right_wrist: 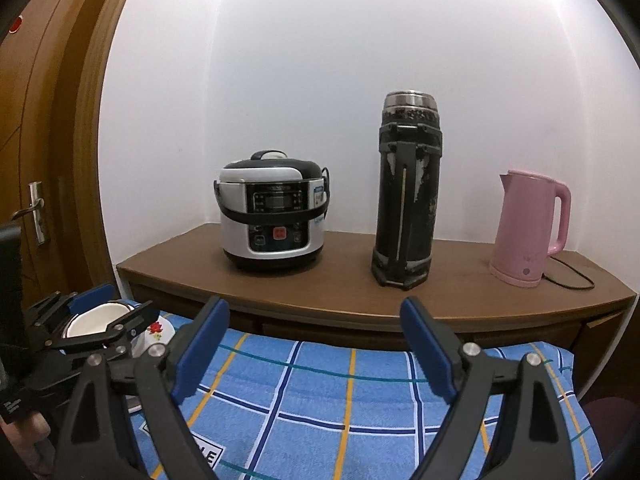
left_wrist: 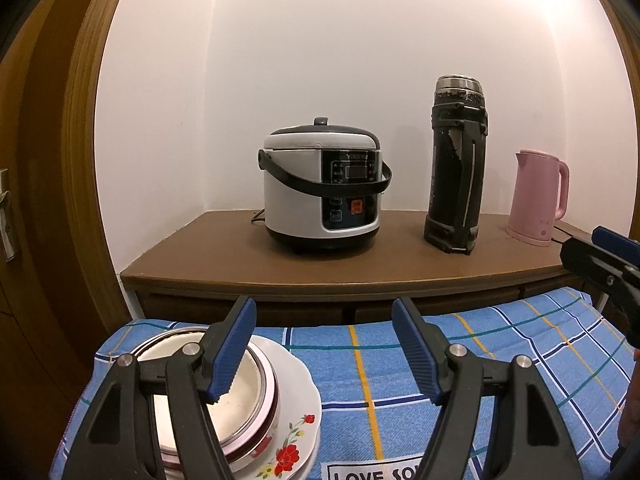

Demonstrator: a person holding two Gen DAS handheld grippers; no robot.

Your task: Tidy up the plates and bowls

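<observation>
We held the left gripper [left_wrist: 324, 344] with jaws released, bowl [left_wrist: 240, 396] stacked on plate [left_wrist: 296, 432] at 7 o'clock. Right gripper [right_wrist: 316, 344] jaws released, grasping nothing.

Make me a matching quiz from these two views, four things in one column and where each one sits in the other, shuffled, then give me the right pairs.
Things:
1. rice cooker
2. flask
3. kettle
4. bowl

Places:
A. farthest right on the cabinet
B. on the flowered plate, on the checked cloth
C. farthest left on the cabinet
D. between the other two things on the cabinet

Pairs: 1-C, 2-D, 3-A, 4-B
</observation>
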